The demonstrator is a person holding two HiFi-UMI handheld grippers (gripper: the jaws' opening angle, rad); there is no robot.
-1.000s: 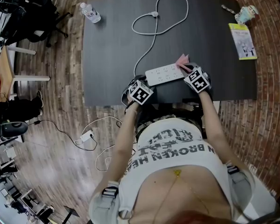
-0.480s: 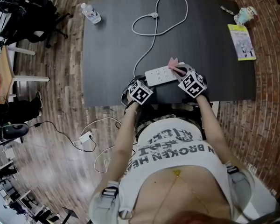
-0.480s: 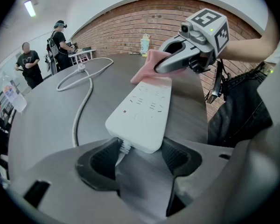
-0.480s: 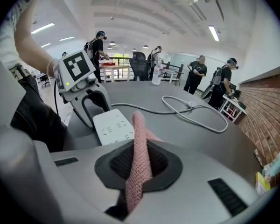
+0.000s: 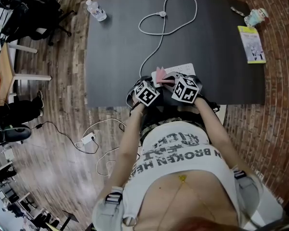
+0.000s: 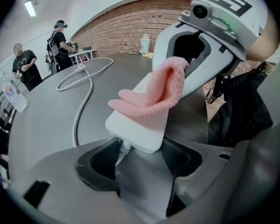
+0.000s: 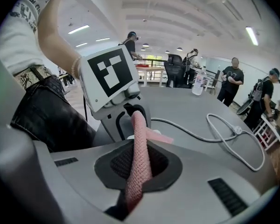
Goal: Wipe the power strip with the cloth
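The white power strip [image 5: 182, 69] lies near the dark table's front edge, largely hidden by both grippers in the head view. My left gripper [image 5: 151, 83] is shut on the strip's cord end [image 6: 139, 126], one jaw on each side. The pink cloth [image 6: 151, 94] is folded and rests on top of the strip just beyond the left jaws. My right gripper [image 5: 171, 81] is shut on the cloth [image 7: 139, 153], which stands as a narrow band between its jaws. The two marker cubes sit side by side, close together.
The strip's white cord [image 5: 160, 27] loops across the table [image 5: 111, 42] to its far edge. A water bottle [image 5: 95, 11] stands at the far left corner, a booklet [image 5: 251, 43] and a small cup [image 5: 256, 16] at the far right. People stand beyond the table [image 7: 233, 80].
My right gripper has slid the cloth leftward along the strip, from its right end to the cord end beside the left gripper. The left gripper has stayed put.
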